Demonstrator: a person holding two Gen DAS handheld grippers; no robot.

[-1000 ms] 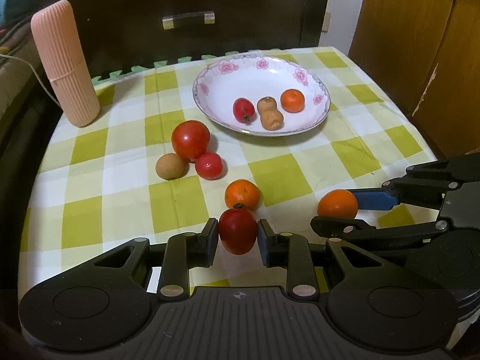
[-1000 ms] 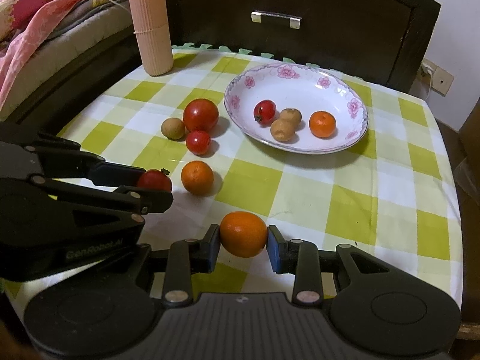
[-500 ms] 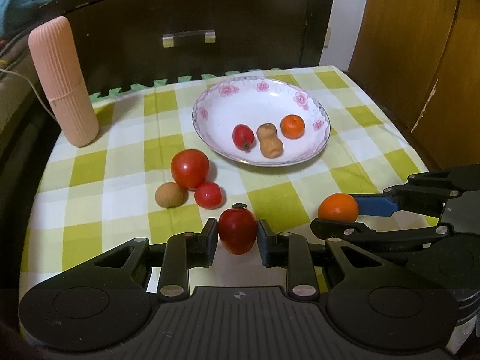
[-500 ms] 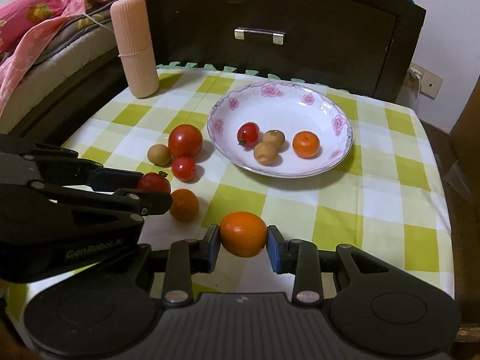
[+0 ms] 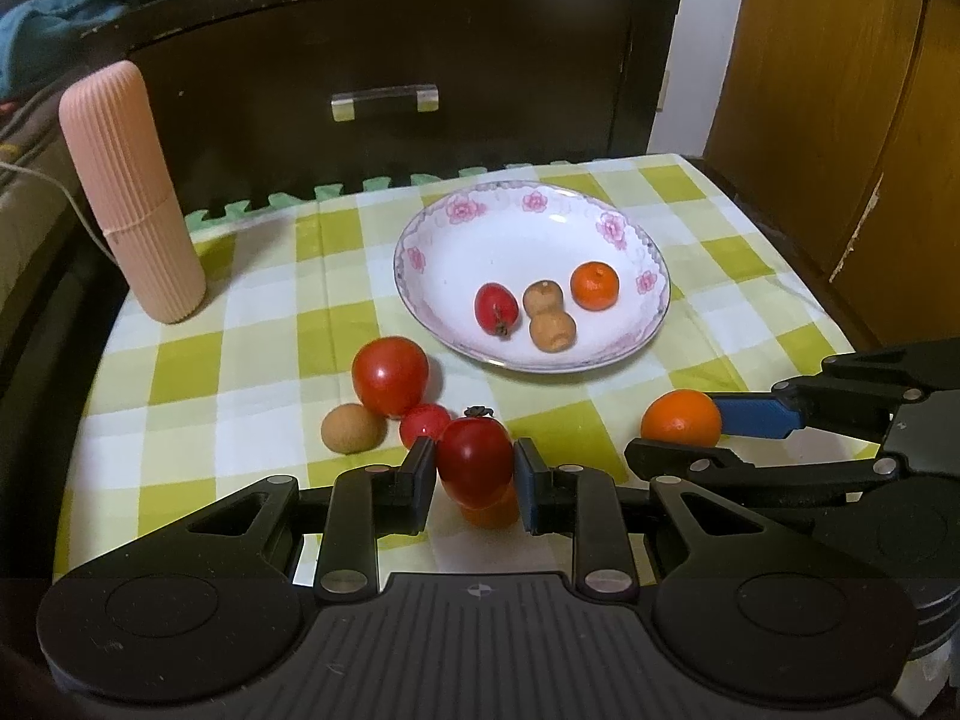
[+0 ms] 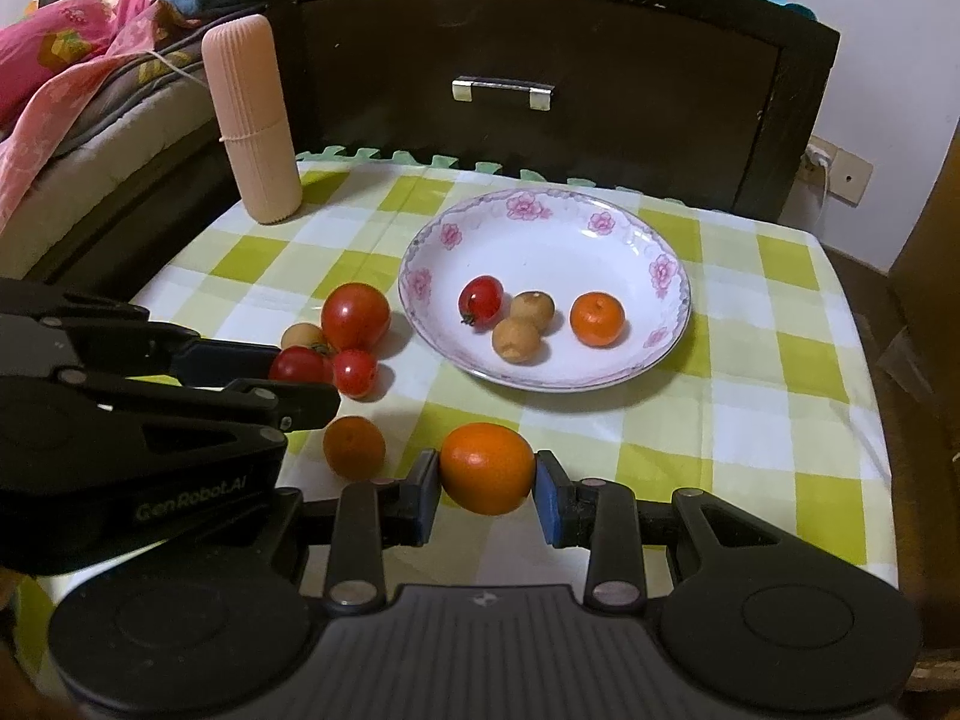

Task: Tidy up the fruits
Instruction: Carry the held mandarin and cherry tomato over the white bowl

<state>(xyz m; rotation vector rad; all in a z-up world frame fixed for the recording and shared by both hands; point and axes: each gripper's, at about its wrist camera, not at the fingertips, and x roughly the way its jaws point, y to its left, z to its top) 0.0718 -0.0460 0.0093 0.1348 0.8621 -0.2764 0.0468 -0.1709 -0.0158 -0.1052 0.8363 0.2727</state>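
My left claw (image 5: 474, 474) is clamped on a red tomato (image 5: 474, 462), held above the checked tabletop (image 5: 258, 312) on the near side of the flowered plate (image 5: 600, 228). My right claw (image 6: 486, 483) is pinched shut on a mandarin (image 6: 486, 468), also lifted, near the plate's front rim.

Inside the plate lie a small red tomato (image 6: 480, 300), two tan round fruits (image 6: 522, 327) touching each other (I cannot name them with certainty) and a small mandarin (image 6: 597, 318) to their right.

Left of the plate, on the cloth, a large tomato (image 6: 354, 315) sits with a tan fruit (image 6: 303, 336) beside it and a cherry tomato (image 6: 355, 372) in front of it, the three close together. A further loose mandarin (image 6: 354, 447) rests on the cloth nearer to me than that cluster, just beside the left claw's fingers; from the left wrist it shows only as an orange edge under the held tomato.

Far left of the plate, at the tabletop's back corner, a ribbed pink cylinder (image 5: 129, 192) stands upright. Behind the plate is a dark cabinet (image 6: 540, 54) with a metal handle (image 6: 501, 90).
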